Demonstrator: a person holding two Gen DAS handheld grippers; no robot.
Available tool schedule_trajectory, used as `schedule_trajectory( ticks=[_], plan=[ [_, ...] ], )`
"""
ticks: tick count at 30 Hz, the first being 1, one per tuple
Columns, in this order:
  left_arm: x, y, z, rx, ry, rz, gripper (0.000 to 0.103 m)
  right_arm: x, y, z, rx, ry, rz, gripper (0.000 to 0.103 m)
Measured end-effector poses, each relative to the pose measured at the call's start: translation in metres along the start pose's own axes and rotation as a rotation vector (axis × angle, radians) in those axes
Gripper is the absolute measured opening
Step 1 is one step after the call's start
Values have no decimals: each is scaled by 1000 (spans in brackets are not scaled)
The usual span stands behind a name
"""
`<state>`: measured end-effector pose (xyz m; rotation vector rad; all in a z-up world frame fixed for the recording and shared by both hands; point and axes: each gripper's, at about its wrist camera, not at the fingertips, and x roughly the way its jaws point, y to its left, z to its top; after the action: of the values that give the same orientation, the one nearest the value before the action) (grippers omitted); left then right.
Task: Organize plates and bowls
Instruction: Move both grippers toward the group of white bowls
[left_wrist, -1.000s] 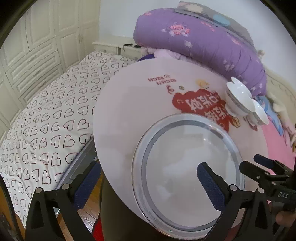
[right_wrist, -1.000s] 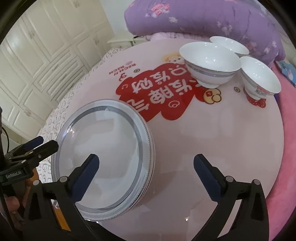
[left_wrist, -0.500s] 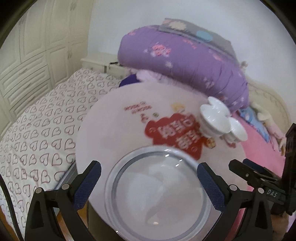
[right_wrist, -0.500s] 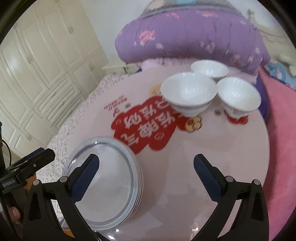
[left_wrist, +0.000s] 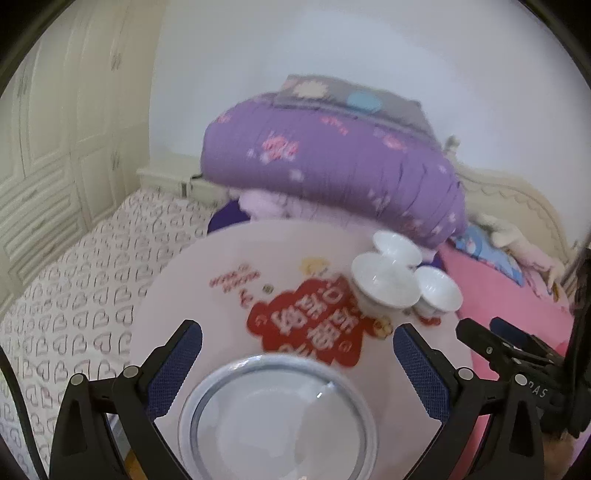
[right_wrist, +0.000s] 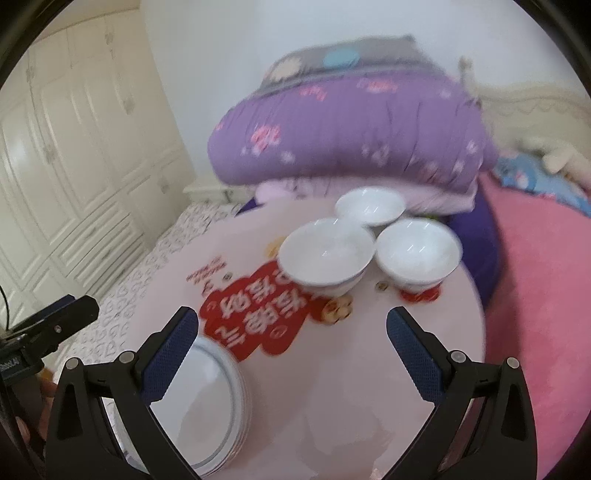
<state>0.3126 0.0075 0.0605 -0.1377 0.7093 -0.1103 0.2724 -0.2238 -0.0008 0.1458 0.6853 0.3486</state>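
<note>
both grippers, the left gripper (left_wrist: 297, 363) and the right gripper (right_wrist: 291, 349), are hanging spread wide, gripping nothing. the stack of plates (left_wrist: 277, 417) is sitting at the near edge of the round table (right_wrist: 369, 369), three white bowls (right_wrist: 327, 254) clustering at its far right side.

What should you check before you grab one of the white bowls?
1. Left gripper open and empty: ok.
2. Right gripper open and empty: ok.
3. Plate stack resting flat on the round table: ok.
4. Three bowls upright: ok. The big bowl, right bowl and far bowl all stand open side up.
5. Room for fingers between bowls: not ok, they crowd together.
6. Bowls empty inside: cannot tell, both views are blurred.
</note>
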Motion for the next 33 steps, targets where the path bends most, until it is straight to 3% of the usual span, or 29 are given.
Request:
schedule_trajectory(
  ticks=[6,11,21,33],
  plan=[
    [2,-28,8,60,-88,-25,102,-28,-12,20,-14,-137,-101,103],
    [24,-47,13,103,-115,-60,102,-33,-27,36,-19,-179,-156,103],
    [113,-68,41,120,-7,-95,102,10,-73,50,36,-73,-196,103],
    [187,-89,64,106,113,-112,102,46,-109,49,78,31,-194,103]
  ],
)
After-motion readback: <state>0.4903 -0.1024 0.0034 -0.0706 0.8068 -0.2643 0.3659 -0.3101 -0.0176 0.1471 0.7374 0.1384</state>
